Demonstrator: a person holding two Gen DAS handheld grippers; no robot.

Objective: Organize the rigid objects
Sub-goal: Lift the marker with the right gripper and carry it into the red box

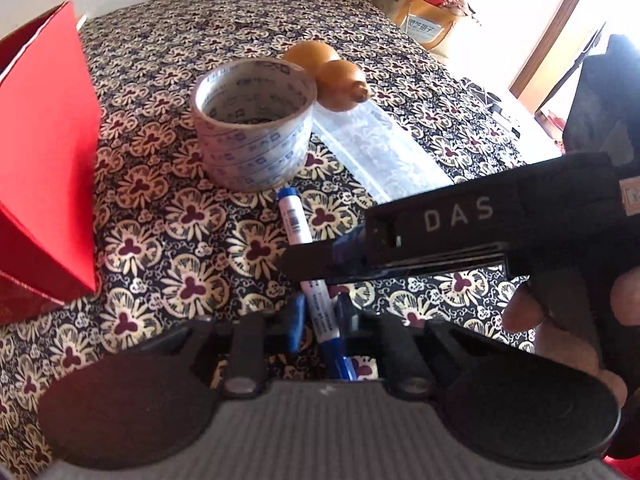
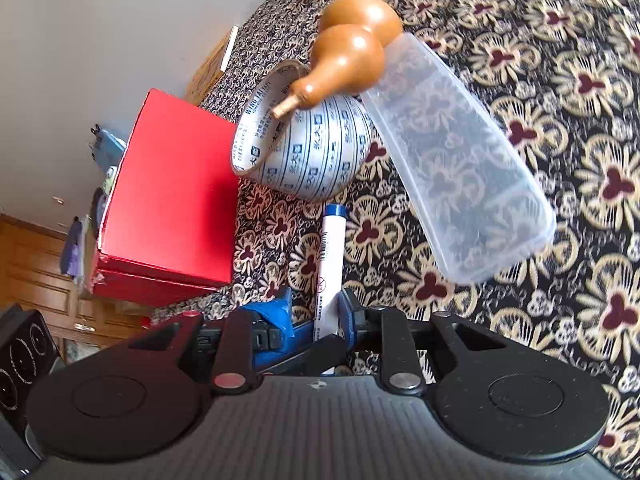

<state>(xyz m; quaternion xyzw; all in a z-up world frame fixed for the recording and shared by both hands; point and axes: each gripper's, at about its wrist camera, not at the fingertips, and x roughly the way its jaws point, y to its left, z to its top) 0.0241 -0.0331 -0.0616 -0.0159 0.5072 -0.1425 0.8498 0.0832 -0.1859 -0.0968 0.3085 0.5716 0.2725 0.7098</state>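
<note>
The white marker (image 1: pixel 295 222) with blue ends and a barcode lies low in the centre of both views, clenched by both the left gripper (image 1: pixel 320 320) and the right gripper (image 2: pixel 314 312). Above it on the dark floral cloth (image 1: pixel 168 208) stand a tape roll (image 1: pixel 254 124), a brown gourd (image 1: pixel 340 84) and a clear case (image 2: pixel 460 160); a red box (image 1: pixel 44 152) sits at the left.

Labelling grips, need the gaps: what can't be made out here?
- Left wrist: middle of marker hidden by right gripper.
- Right wrist: marker's near end behind the right gripper's own body; pad contact unclear.
- Left wrist: red box cut off at left edge.
- Both: marker's print too small.
</note>
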